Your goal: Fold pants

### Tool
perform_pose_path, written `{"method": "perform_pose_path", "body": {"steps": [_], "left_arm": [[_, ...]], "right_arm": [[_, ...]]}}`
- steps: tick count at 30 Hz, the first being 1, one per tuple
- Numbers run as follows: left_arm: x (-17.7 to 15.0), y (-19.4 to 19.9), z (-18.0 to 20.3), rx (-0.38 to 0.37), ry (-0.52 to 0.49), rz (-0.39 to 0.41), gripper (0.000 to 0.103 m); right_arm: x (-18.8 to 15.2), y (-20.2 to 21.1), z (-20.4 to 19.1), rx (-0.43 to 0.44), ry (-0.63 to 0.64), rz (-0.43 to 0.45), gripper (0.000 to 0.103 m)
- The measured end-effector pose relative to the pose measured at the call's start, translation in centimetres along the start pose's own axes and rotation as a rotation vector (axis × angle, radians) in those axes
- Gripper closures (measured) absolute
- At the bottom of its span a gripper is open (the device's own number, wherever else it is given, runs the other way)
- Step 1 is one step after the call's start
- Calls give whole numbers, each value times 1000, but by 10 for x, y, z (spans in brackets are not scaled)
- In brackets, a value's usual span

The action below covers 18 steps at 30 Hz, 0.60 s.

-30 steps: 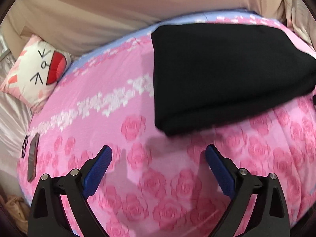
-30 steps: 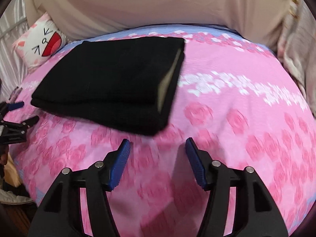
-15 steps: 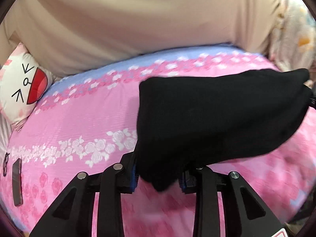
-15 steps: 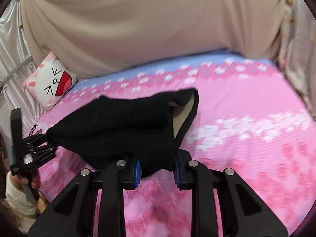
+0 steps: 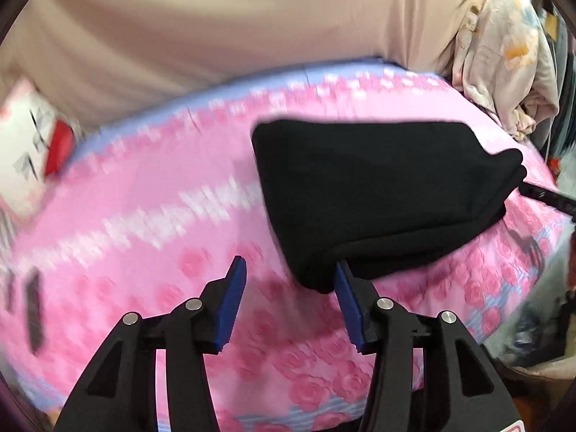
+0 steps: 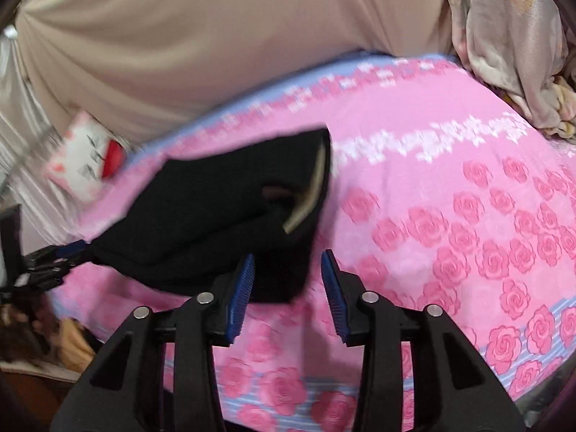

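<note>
The black folded pants (image 5: 378, 194) lie on the pink rose bedspread (image 5: 151, 237). My left gripper (image 5: 289, 266) is opening. The near left corner of the pants sits in its gap and touches only the right pad (image 5: 347, 298). My right gripper (image 6: 288, 255) is opening too, and the near right corner of the pants (image 6: 223, 226) lies between its pads next to the left pad (image 6: 241, 288), unpinched. A beige lining shows at the fold in the right wrist view. Each view catches the other gripper at the far end of the pants.
A cat-face pillow (image 5: 32, 151) lies at the bed's far left, by a beige drape (image 5: 234, 28). A heap of pale blankets (image 6: 511, 46) sits at the far right. A dark flat object (image 5: 34, 309) lies near the bed's left edge. The bedspread's front edge (image 6: 324, 410) runs just below my grippers.
Half a second ago both grippers were shut on the pants' near corners, holding them up. Now both sets of jaws have parted and let the cloth go.
</note>
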<state>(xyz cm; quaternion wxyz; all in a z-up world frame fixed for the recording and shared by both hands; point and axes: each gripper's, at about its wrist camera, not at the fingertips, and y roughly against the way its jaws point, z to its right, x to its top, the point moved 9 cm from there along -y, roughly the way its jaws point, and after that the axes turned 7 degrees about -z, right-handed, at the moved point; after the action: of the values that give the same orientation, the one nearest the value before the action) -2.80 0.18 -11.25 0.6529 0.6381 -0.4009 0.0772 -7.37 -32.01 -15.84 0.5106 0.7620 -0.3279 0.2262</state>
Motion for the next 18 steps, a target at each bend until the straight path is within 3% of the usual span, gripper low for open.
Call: {"method": "perform_pose_path", "body": {"steps": [2,4,6,9,11,13,15,18], "left_arm": [[16,14,5,0,-9,51,50],[37,36,12,-18,-7,126,45],[60,56,24,-71,-16,203,30],[83,56,50,-74,-56,245,23],[95,33,79,-70,-110,220,23],[95,3,104,-58,-148,160,23],[92,-17,117,-82,-166,113,23],[76,-26,153,-180,-238,68,22]], "right_arm": [[9,12,5,46,-23,49,18],[14,13,7,114,-42,47,19],[21,11,6,161,-71,44,26],[27,-8,10,151,-63,5,42],[28,-27,1,167,-41,-38,53],[26,-45,-4,159,-32,-89,73],[31,-51,-14,106,35,-88,83],[54,-36,-30,243,44,-64,87]]}}
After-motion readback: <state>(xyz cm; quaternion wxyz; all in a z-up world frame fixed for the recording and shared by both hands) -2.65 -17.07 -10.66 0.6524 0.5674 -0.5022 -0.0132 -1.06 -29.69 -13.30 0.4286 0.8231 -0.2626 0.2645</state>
